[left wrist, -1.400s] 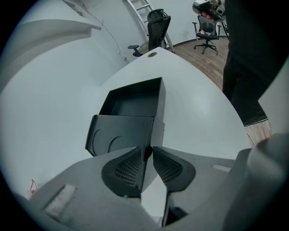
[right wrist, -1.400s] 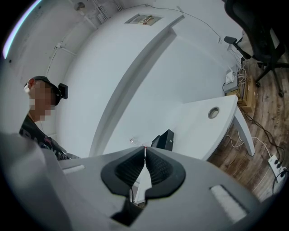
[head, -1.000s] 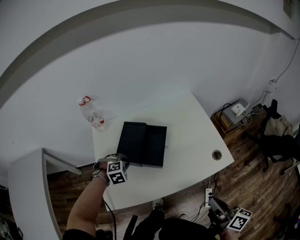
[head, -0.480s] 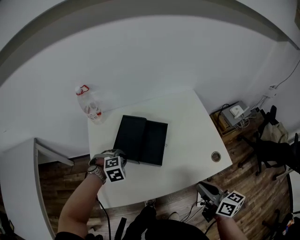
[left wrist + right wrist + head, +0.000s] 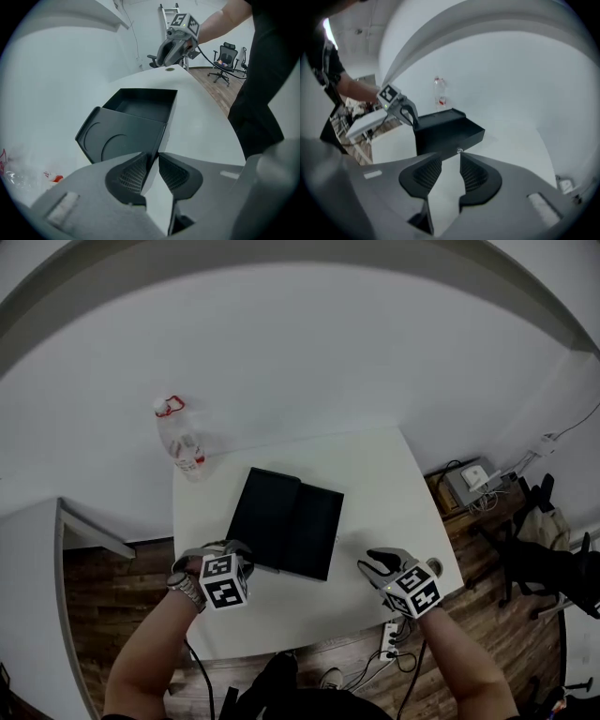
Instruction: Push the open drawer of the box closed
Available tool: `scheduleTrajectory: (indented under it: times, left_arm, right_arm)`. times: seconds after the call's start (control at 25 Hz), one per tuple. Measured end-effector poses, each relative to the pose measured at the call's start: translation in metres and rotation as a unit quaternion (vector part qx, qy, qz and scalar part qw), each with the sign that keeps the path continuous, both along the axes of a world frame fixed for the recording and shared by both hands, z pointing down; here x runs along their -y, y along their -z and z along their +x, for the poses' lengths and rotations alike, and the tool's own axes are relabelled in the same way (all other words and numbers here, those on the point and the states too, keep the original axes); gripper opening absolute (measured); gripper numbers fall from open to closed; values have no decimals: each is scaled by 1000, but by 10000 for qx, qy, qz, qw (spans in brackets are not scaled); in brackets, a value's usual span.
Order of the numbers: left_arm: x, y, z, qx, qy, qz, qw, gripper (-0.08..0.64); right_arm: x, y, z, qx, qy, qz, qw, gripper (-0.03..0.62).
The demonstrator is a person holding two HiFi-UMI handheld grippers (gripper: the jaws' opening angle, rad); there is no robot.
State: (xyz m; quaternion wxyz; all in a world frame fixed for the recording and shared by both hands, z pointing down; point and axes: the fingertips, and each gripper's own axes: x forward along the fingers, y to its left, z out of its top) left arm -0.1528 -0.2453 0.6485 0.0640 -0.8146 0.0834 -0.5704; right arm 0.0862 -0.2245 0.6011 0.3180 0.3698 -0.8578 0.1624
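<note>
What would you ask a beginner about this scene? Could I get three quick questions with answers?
1. True or false: the drawer of the black box is pushed fully shut.
2. What stands at the far left corner of the white table in the head view? A: a clear bottle. B: a mug. C: a lamp.
3. Which gripper is right at the box's near corner?

Key:
1. False. The drawer is pulled out and its inside shows.
2. A, the bottle.
3. The left gripper. The box's corner shows just at its jaw tips.
</note>
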Motion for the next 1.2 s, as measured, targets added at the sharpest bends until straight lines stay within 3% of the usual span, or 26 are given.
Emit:
scheduleTrajectory:
  times: [0.16, 0.4, 0.76, 0.96, 1.2]
  left_arm:
    - [-1, 1, 0, -181, 17, -93, 9998, 85]
    - [-2, 4, 2, -407, 24, -148, 9991, 86]
    - [-2, 5, 1, -607, 90, -236, 9978, 86]
    - [-2, 5, 2, -665, 121, -229, 9974, 87]
    - [-2, 5, 3, -685, 115, -249, 9973, 87]
  right_arm:
    - [24, -45, -11, -1491, 1020, -62, 9835, 143]
    - [43, -85, -16, -2207, 1595, -371, 9615, 159]
    - [49, -96, -37, -2449, 2229, -261, 9432, 149]
    - [53, -96, -37, -2502, 2197, -209, 9427, 79]
    - [54, -97, -37, -2592, 2281, -207, 9383, 80]
